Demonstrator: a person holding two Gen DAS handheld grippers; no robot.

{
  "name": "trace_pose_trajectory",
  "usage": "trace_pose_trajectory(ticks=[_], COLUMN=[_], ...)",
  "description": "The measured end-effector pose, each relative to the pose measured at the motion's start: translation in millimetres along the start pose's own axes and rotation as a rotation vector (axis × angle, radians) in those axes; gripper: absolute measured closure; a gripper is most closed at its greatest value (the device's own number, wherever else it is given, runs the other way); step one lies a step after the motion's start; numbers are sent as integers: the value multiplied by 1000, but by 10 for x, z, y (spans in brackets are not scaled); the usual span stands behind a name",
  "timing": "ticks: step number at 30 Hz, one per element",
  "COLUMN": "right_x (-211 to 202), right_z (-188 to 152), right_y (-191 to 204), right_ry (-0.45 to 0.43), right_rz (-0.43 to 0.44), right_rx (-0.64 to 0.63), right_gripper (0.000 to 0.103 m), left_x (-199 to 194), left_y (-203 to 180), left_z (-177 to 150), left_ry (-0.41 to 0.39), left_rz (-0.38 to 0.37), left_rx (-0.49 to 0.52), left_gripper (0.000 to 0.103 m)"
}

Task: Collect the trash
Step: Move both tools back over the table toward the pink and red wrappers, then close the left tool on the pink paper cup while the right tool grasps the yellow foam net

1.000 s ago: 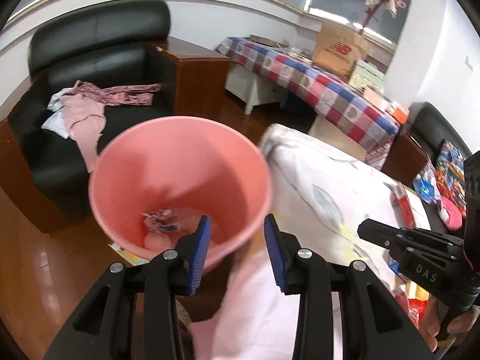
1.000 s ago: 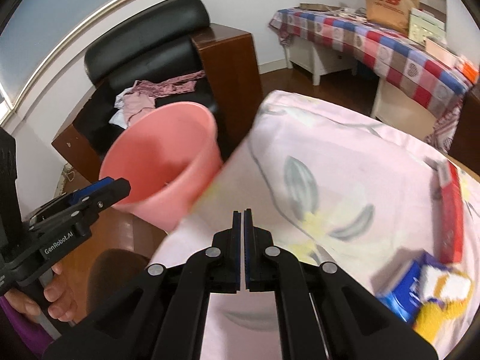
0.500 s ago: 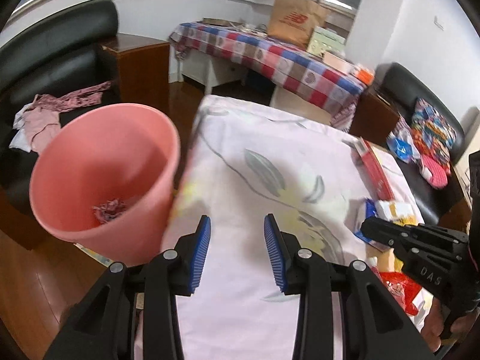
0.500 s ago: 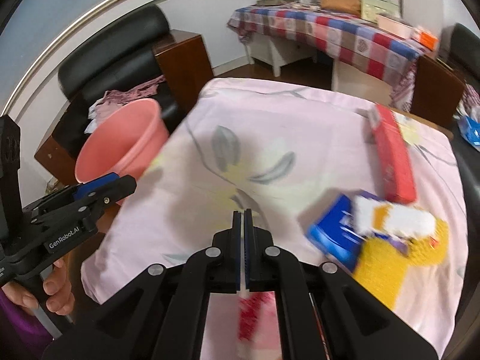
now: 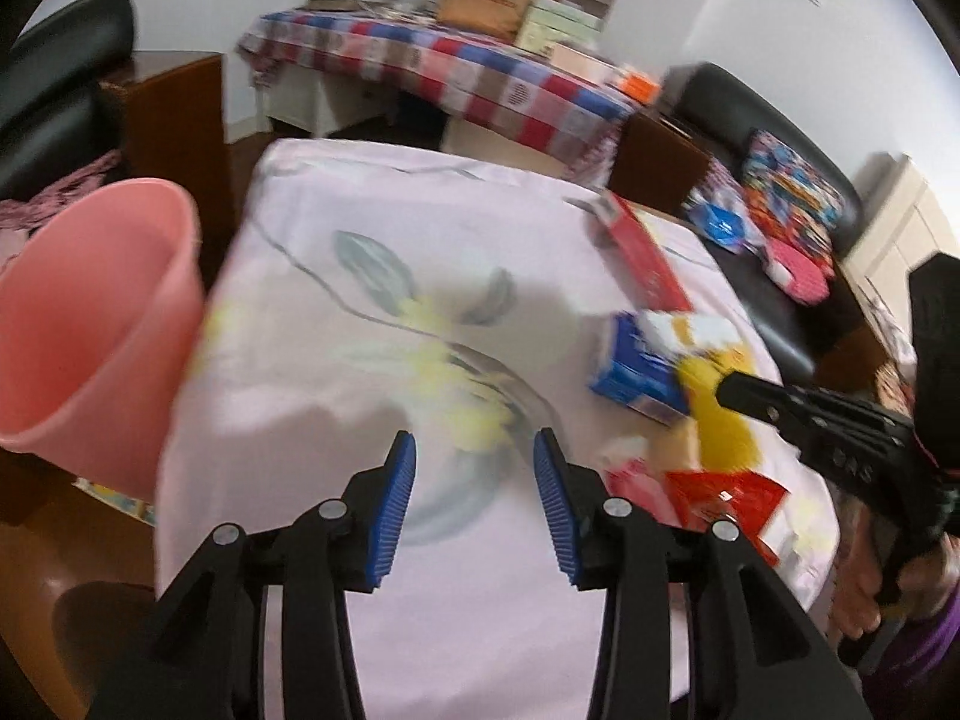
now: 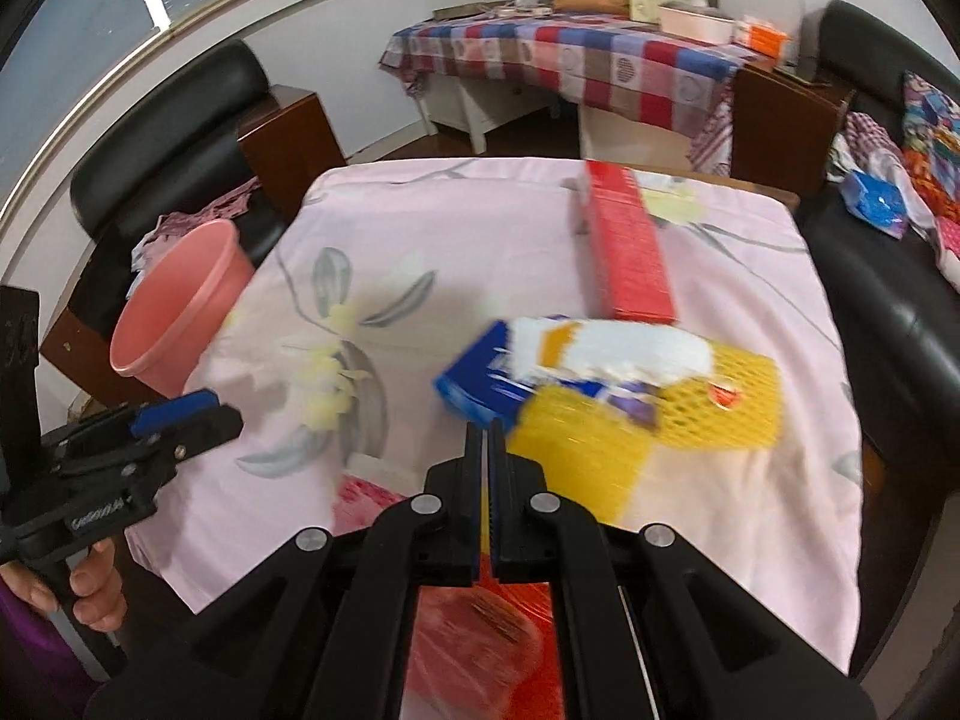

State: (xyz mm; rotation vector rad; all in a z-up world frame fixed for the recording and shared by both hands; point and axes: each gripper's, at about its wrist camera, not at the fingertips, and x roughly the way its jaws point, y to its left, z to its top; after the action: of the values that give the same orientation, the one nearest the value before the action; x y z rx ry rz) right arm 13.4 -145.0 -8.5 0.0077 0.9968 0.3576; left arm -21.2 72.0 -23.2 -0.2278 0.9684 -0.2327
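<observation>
A pink bucket stands off the table's left edge. My left gripper hangs over the pink floral tablecloth; its jaws are opening with nothing between them. Trash lies at the right: a long red box, a blue packet, a white wrapper, yellow foam netting and a red wrapper. My right gripper is shut and empty, just above the blue packet and netting.
A black armchair with clothes sits behind the bucket. A checked-cloth table with a paper bag and boxes stands at the back. A black sofa with colourful items runs along the right. A hand holds the left gripper's handle.
Both grippers have swung right, away from the bucket and over the table toward the trash pile. The left jaws stand a little wider. The right jaws have stayed shut.
</observation>
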Motion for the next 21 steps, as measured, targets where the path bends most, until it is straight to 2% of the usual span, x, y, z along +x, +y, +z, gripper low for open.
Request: trace_pose_trajectory(ticks=[3,7,9,11,13,18,21], right_x=[-48,-124,-140,-160,-184,-250,-267], right_z=[-47,-130,-156,-190,-223,-312,-358], right_y=[-110,-201,-232,-270,-307,-399,-425], right_ry=[1,-10,-11,-12,-16,-20,-13], right_rz=[-1,1,0,3,8,13,20], right_rx=[24,39,44,56,64,82,85], right_gripper=[101,101,101,101,101,101,101], left_x=[9,-51,-46,-18,47,248,334], left_y=[-138,-360,-484,-585,-673,-718,-727], left_z=[-57,-179,-237,-272,-292,-283,-261], left_ry=[37,86,113,120,124,154,164], left_rz=[-62,-188,-221,-224,-183,-137,-136], left_rx=[10,20,31,50,75,54,46], left_gripper=[63,63,63,63,63,66,77])
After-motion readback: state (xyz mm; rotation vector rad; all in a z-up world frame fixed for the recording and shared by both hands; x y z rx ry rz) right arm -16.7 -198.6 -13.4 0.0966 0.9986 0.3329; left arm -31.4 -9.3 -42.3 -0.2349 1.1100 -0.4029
